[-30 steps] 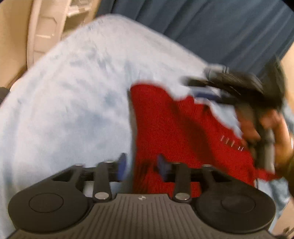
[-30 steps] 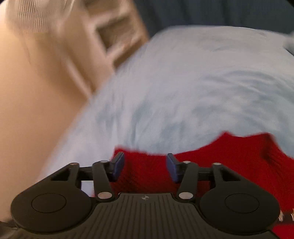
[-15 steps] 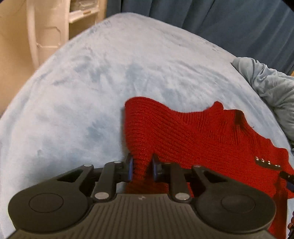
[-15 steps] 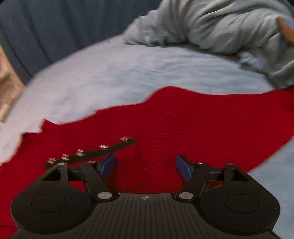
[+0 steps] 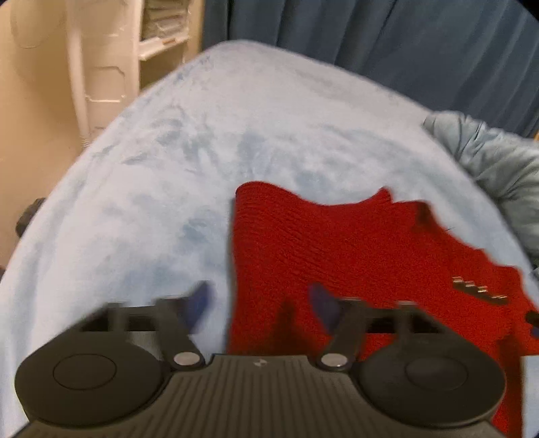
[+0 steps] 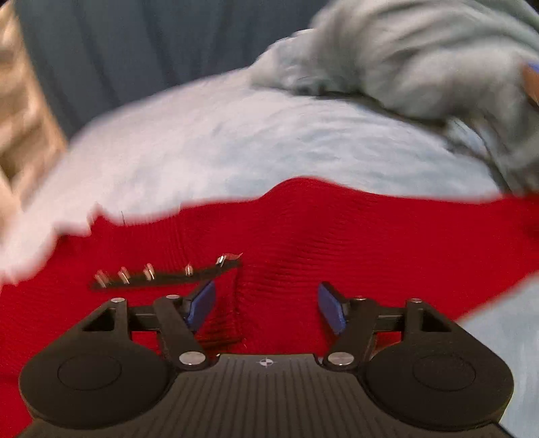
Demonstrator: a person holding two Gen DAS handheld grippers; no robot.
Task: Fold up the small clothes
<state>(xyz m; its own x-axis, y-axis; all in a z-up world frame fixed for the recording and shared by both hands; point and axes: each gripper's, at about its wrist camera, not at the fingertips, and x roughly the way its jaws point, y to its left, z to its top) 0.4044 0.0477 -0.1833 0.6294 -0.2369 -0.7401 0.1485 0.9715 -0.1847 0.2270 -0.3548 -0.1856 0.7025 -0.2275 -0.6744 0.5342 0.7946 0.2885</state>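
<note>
Pale blue fleece covers the bed, and nearest both cameras a red knitted garment lies spread on it.

In the left wrist view the left gripper has just been opening and its jaws stand wide. The garment's straight left edge runs between them, but neither pad presses on the knit. To the left of that edge the fleece lies bare out to the rounded edge of the bed, so there is free room on that side.

In the right wrist view the right gripper has also been opening. Its jaws stand well apart over the red knit, with a raised fold of the cloth between them and no grip on it. A dark strip set with small metal studs lies on the garment just beyond the left fingertip.

Past the garment's wavy far edge comes more open fleece. A heap of grey-blue bedding is bunched on the far right, close to the garment's right end, and hems in that side.

Behind the bed hangs a dark blue curtain. On the far left stand a cream shelf unit and a beige wall.
</note>
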